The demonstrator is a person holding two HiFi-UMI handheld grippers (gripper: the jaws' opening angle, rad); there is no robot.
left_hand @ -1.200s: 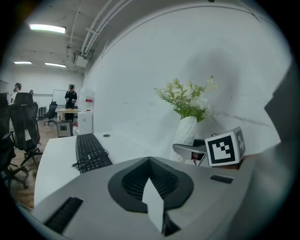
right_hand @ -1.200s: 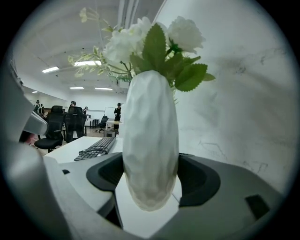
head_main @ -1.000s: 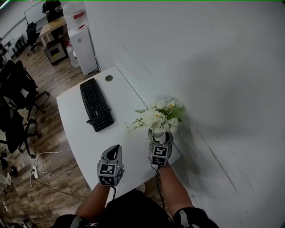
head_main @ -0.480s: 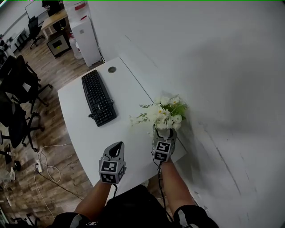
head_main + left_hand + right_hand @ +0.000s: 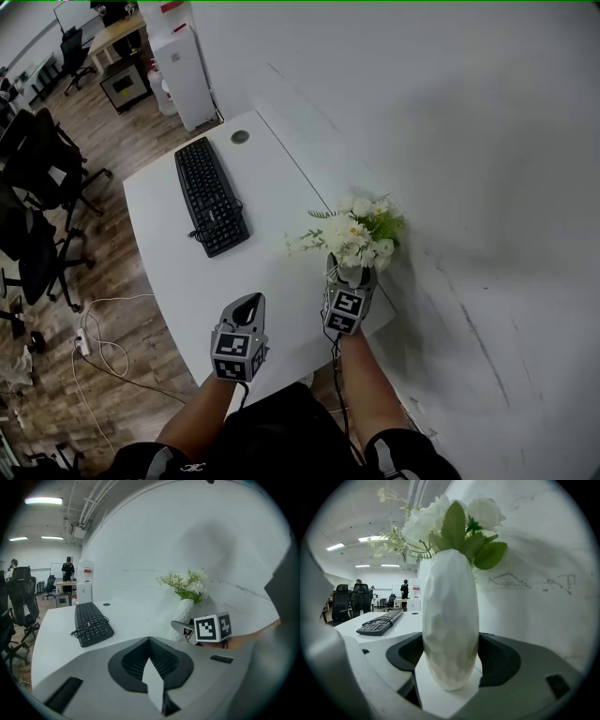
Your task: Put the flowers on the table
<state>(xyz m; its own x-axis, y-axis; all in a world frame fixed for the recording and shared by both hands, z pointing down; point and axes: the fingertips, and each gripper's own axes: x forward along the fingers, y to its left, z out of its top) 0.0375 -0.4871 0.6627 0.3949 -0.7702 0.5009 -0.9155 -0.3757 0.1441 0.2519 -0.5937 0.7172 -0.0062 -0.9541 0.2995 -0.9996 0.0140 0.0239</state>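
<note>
Left gripper point(image 5: 247, 306): jaws together, nothing held, low over the near table point(image 5: 178, 272) edge.

Right gripper point(image 5: 349, 279), at its 2 o'clock: jaws closed around a white vase point(image 5: 450, 620) of flowers point(image 5: 361, 230), upright.

Vase base looks down on the tabletop at the near right corner, close to the wall point(image 5: 469, 141). Judged: placing all but done, release and withdrawal left.

Keyboard point(image 5: 210, 197) at 11 o'clock from the vase, well apart. Round grommet point(image 5: 240, 137) beyond. Further at 11: white cabinet point(image 5: 187, 66), wood floor, office chairs point(image 5: 37, 187).
</note>
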